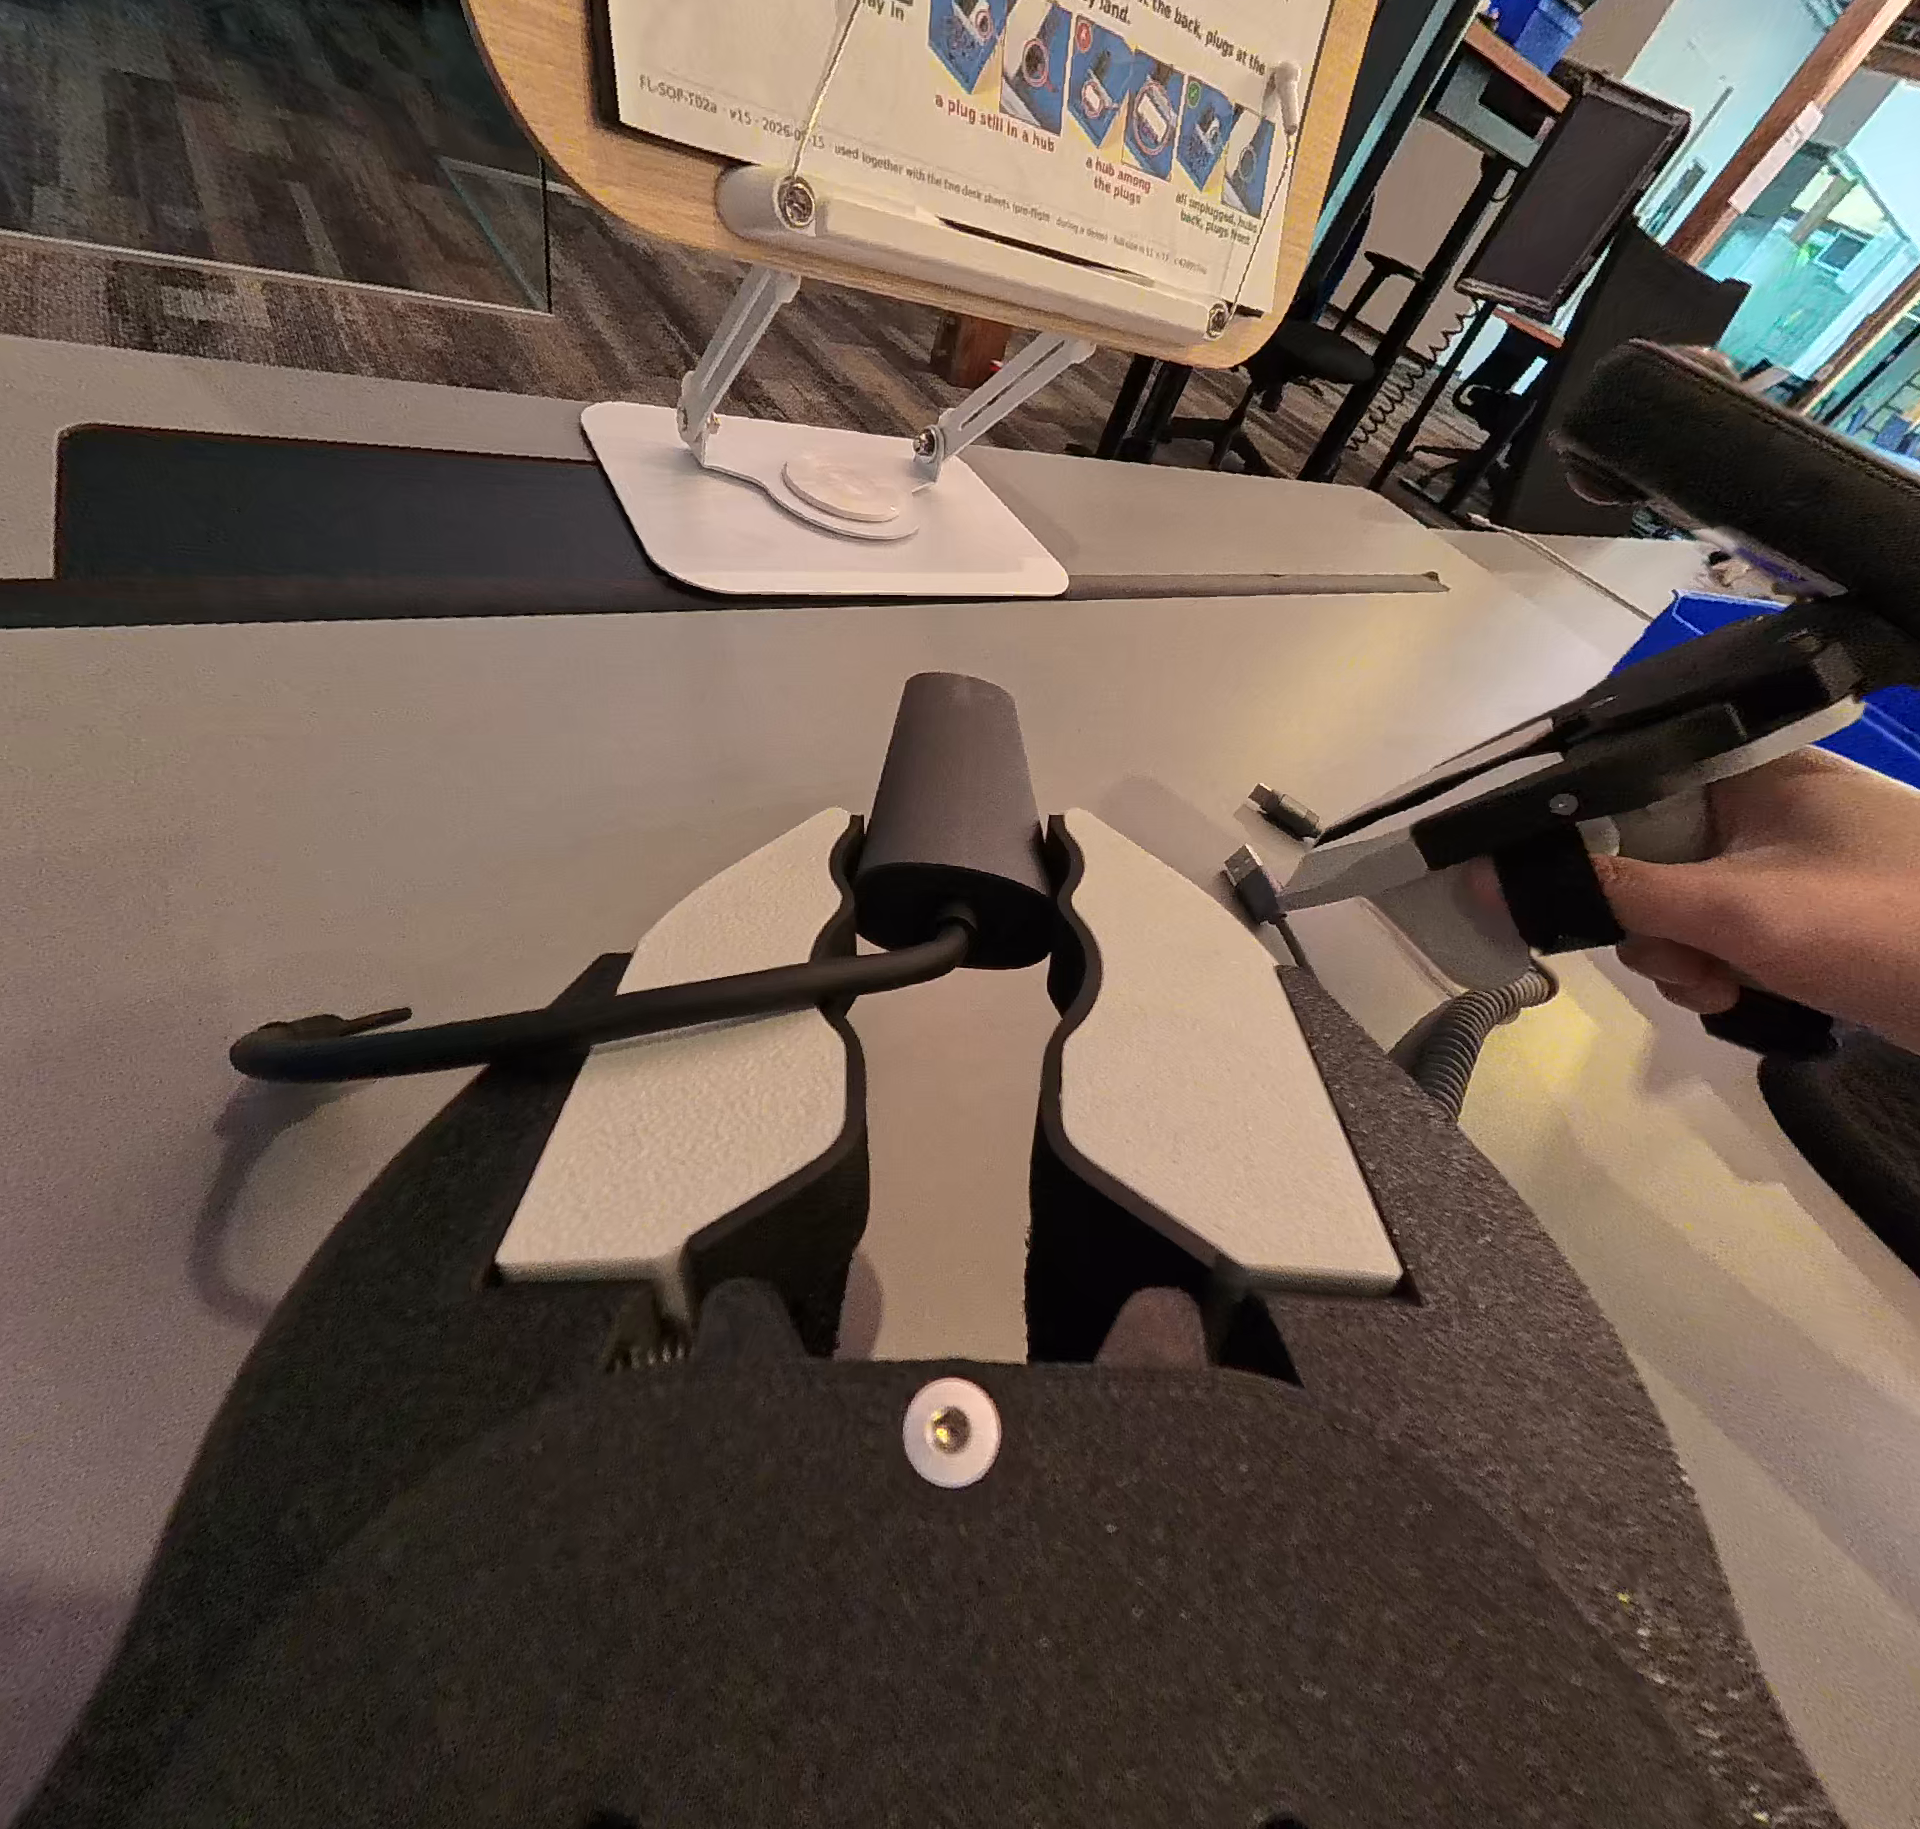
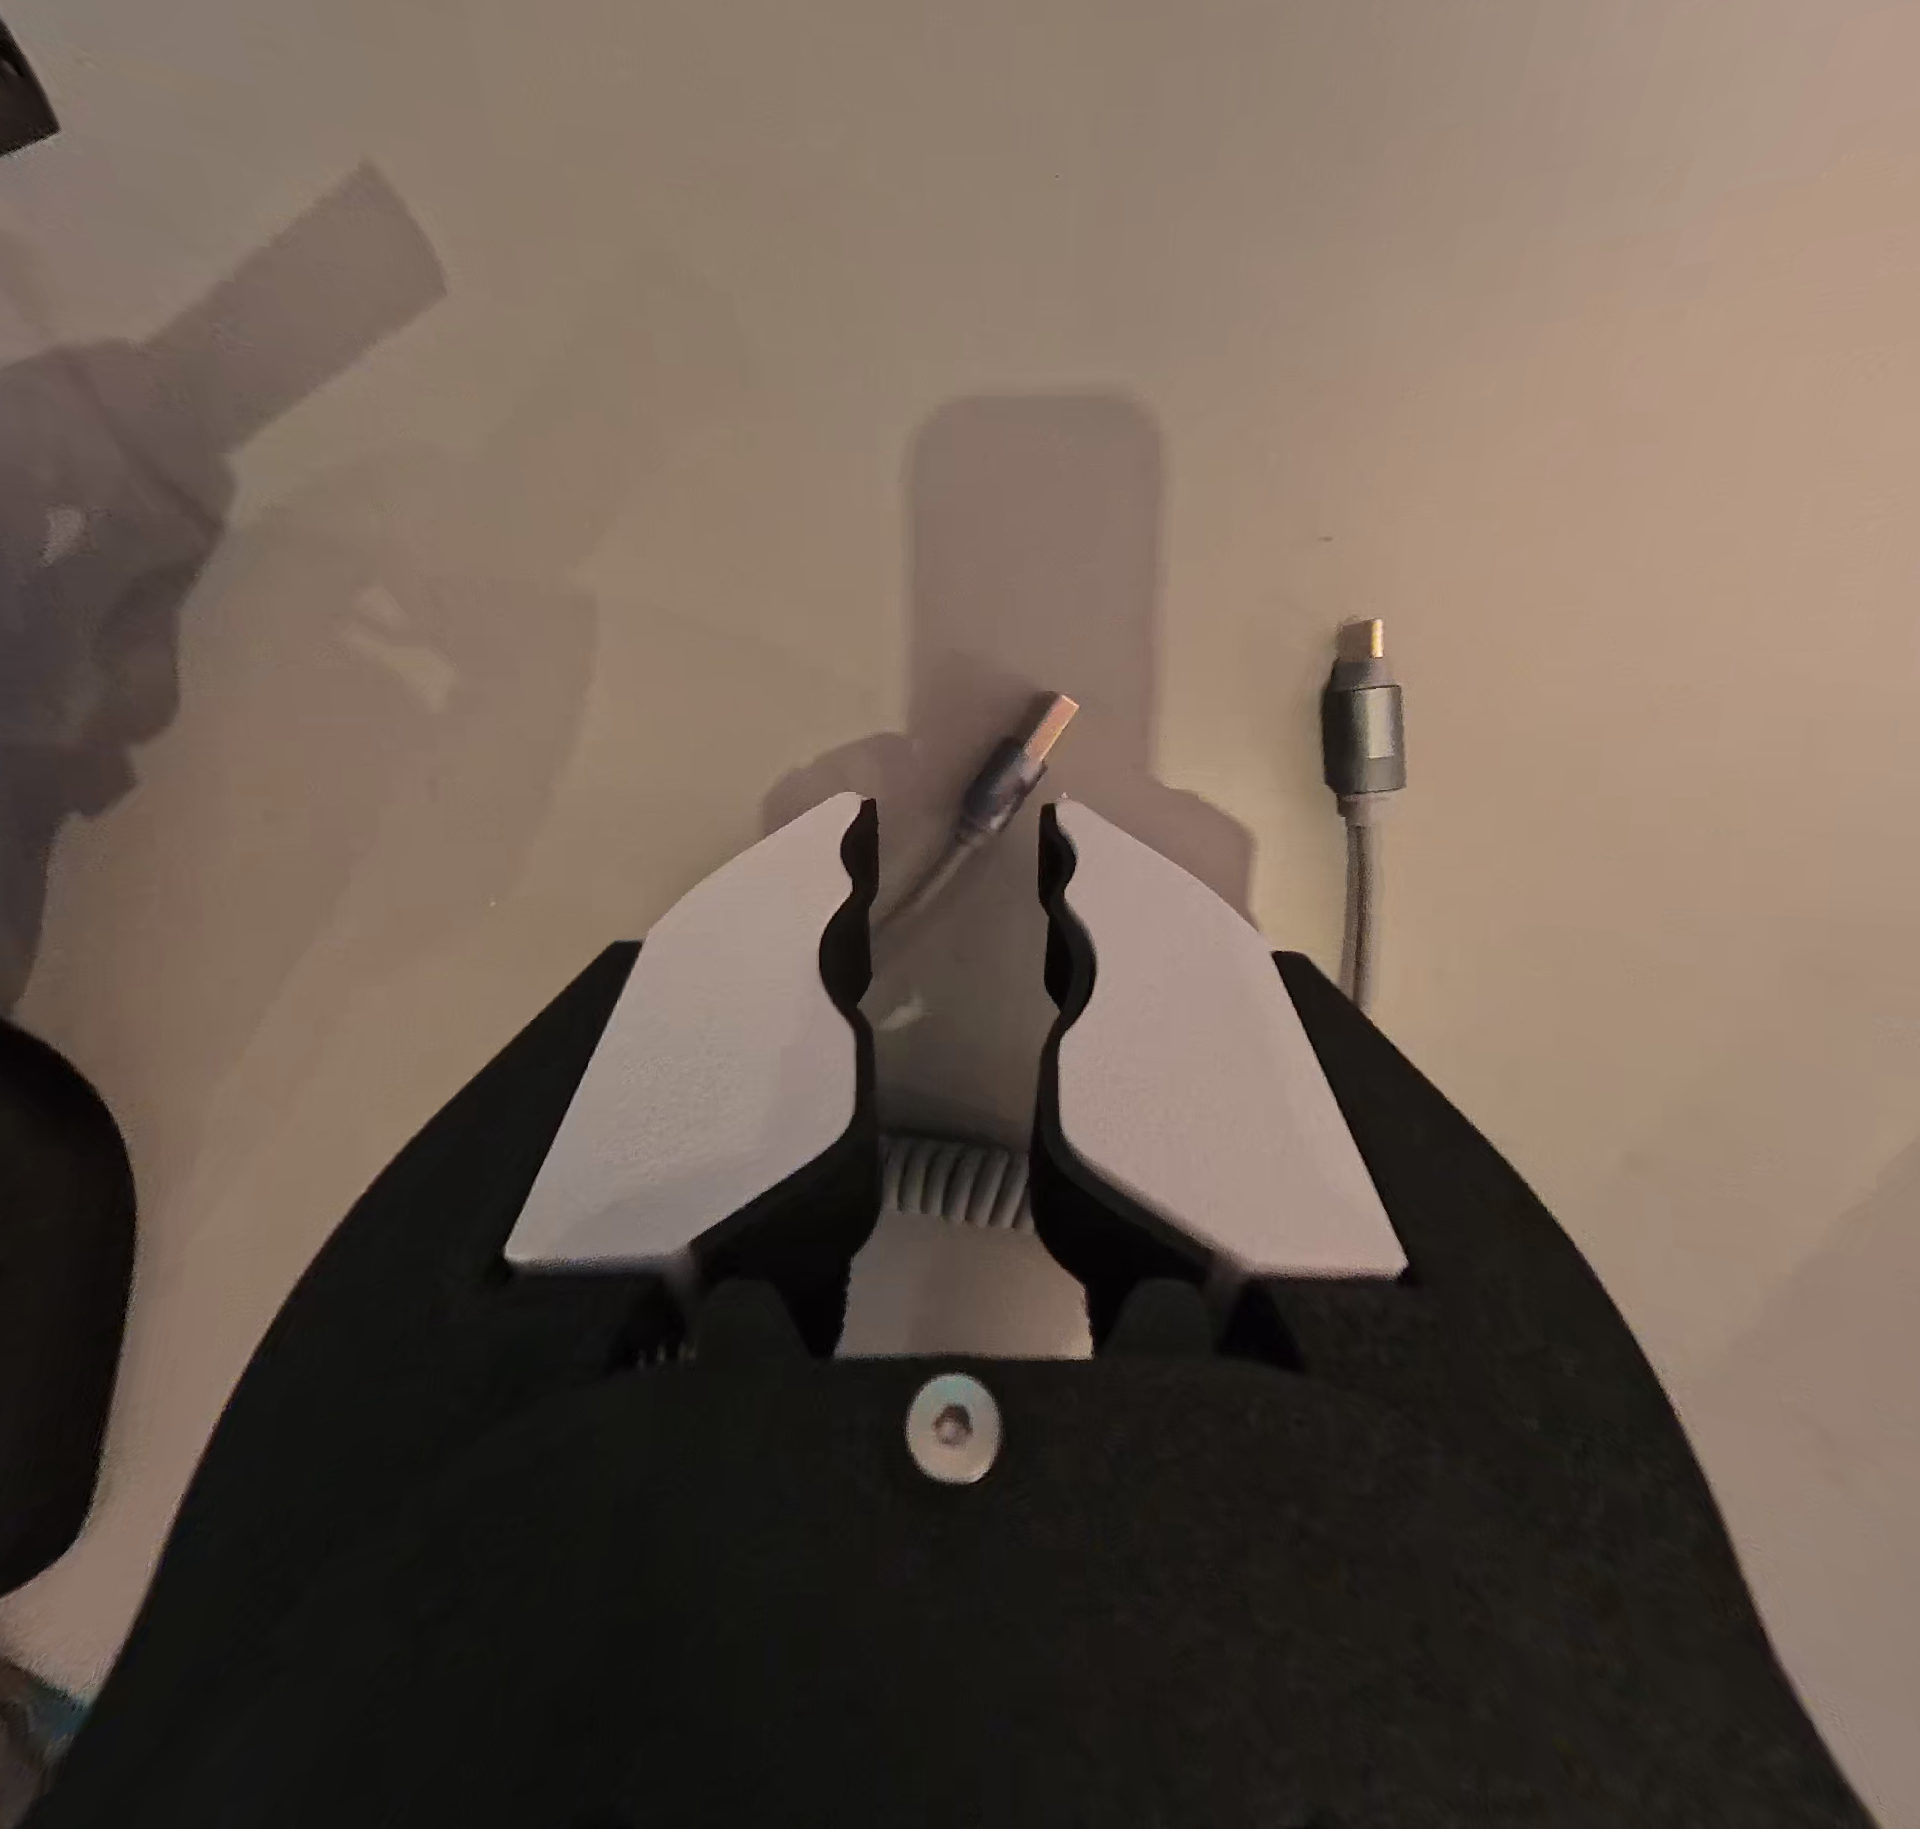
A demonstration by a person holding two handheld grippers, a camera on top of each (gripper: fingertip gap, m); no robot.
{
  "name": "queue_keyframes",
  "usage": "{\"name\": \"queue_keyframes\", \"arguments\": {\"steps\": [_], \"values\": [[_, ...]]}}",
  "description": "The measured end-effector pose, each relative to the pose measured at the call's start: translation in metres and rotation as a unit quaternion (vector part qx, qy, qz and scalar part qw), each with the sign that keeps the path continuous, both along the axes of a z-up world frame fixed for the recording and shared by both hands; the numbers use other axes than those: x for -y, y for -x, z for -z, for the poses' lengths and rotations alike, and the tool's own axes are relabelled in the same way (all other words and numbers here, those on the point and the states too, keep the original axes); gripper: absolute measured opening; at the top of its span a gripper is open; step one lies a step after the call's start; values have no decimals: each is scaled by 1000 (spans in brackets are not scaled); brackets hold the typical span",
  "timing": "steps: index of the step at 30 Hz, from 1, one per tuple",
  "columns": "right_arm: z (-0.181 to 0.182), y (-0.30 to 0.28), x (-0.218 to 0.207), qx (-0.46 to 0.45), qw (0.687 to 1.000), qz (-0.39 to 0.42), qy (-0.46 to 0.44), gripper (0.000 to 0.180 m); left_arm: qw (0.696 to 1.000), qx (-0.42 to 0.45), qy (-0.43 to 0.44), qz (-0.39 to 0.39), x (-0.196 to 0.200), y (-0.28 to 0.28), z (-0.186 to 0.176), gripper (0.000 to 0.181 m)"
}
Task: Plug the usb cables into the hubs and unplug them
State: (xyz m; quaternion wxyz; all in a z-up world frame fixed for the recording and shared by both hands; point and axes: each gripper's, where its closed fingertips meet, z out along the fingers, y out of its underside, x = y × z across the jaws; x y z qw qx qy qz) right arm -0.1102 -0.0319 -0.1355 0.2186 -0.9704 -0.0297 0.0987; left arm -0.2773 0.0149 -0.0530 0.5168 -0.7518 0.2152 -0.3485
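My left gripper [image 1: 951, 829] is shut on a dark grey hub [image 1: 956, 792] and holds it above the grey table; the hub's black cable [image 1: 582, 1026] trails off to the left. My right gripper [image 2: 958, 811] is open and points down at the table, right above a grey braided cable's USB-A plug [image 2: 1023, 756], which lies between and just beyond its fingertips. A second plug of that cable [image 2: 1361, 709] lies to the right. The left wrist view shows the right gripper [image 1: 1299, 880], held by a hand, over both plugs [image 1: 1252, 875].
A white stand [image 1: 831, 522] with a wooden board and an instruction sheet [image 1: 935, 65] stands at the table's far side on a dark mat [image 1: 312, 506]. A blue bin [image 1: 1704, 636] sits at the right. A coiled part of the cable [image 1: 1475, 1026] lies below the right gripper. The gap from one gripper's tips to the other's is roughly 20 cm.
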Motion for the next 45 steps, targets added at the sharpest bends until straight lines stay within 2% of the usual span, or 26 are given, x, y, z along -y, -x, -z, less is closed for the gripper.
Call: {"name": "queue_keyframes", "arguments": {"steps": [6,8,11,13,15,16,18,20,25,29,34,45], "values": [[16,-1,2,58,998,3,25,33,1000,5,2,4,1,-1,-1,32],[19,-3,2,61,998,0,27,17,1000,8,2,6,1,-1,-2,32],[20,-1,-1,36,999,-20,14,10,1000,12,4,8,2,-1,-2,32],[19,8,0,-20,999,-44,5,9,1000,14,5,15,3,-3,-2,32],[7,24,-1,-128,990,-60,-25,8,999,21,-3,27,5,-6,-5,32],[-4,33,-1,-195,977,-66,-46,8,999,26,-10,36,7,-8,-8,32],[-36,52,4,-341,930,-96,-92,8,998,31,-30,47,10,-12,-14,32],[-53,56,10,-408,898,-113,-116,8,996,39,-51,66,15,-17,-21,33],[-77,78,39,-457,851,-220,-138,8,986,82,-95,107,28,-25,-39,32],[-91,87,54,-495,818,-262,-131,8,978,89,-130,135,38,-32,-47,32],[-93,89,61,-509,808,-276,-111,8,970,67,-172,156,49,-41,-49,32],[-89,86,61,-508,809,-279,-102,8,971,49,-172,158,49,-44,-44,32]]}}
